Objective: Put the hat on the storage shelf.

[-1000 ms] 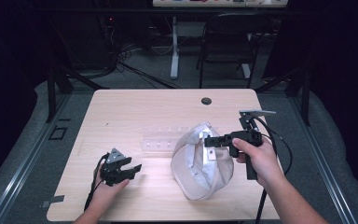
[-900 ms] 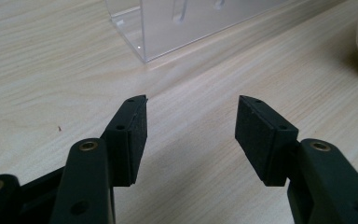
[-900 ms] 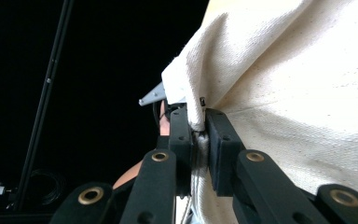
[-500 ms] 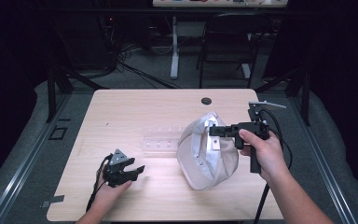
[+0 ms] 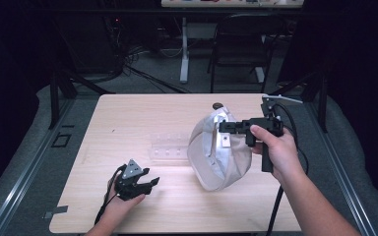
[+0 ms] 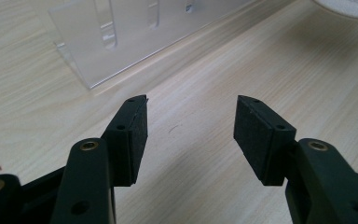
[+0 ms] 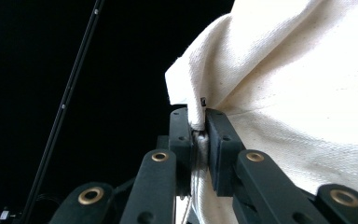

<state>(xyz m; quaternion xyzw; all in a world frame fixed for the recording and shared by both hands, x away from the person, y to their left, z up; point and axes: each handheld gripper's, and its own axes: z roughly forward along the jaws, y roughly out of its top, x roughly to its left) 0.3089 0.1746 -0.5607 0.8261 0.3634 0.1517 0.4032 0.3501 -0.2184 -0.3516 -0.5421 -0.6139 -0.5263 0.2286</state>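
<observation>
A cream-white cloth cap [image 5: 216, 157] hangs lifted above the right half of the table, its lower edge near the tabletop. My right gripper [image 5: 225, 127] is shut on the cap's upper rim; in the right gripper view the cap fabric [image 7: 307, 93] is pinched between the two pads at the right gripper [image 7: 199, 126]. My left gripper [image 5: 150, 183] rests low at the table's front left, open, with nothing between its fingertips. In the left gripper view the left gripper [image 6: 191, 121] points over bare wood toward a clear plastic rack [image 6: 135, 32].
The clear plastic rack [image 5: 168, 147] lies on the wooden table [image 5: 128, 118] at mid-table, left of the cap. A small dark round object [image 5: 217, 105] sits near the far edge. A chair [image 5: 236, 49] and cables stand beyond the table on the floor.
My right gripper has raised the cap and carried it a little toward the far right, so the cap now hangs more upright. The left gripper has barely moved.
</observation>
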